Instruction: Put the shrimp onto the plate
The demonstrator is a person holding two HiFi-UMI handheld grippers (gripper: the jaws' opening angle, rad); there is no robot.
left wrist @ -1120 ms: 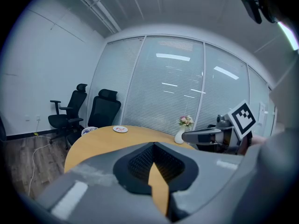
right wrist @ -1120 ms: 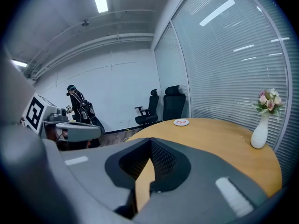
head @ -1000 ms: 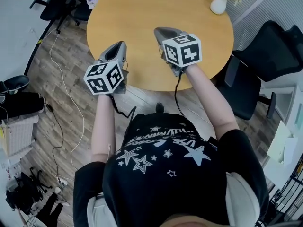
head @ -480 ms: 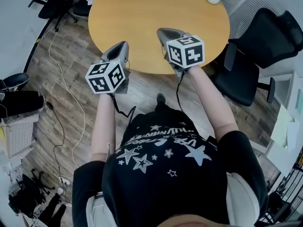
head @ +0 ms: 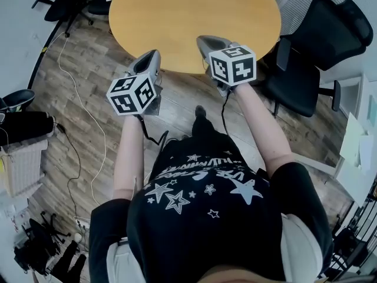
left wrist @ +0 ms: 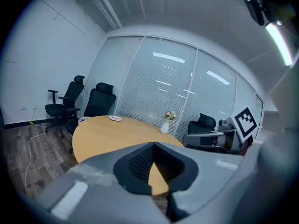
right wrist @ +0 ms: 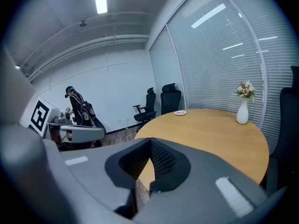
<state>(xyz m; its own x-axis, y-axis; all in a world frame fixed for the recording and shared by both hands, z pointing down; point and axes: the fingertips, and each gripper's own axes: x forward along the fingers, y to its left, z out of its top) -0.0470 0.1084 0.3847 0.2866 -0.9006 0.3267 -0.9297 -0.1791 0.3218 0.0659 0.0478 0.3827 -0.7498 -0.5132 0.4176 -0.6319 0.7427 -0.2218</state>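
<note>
1. My left gripper (left wrist: 153, 144) and right gripper (right wrist: 150, 140) are both clenched and empty, probably because nothing is within reach.
2. The plate (right wrist: 180, 112) is far ahead across the table (head: 194, 16); the shrimp is too small to make out.

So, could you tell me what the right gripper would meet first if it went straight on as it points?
Probably the table: the right gripper, shut and empty, points across its near edge. Its height above the top is unclear.
</note>
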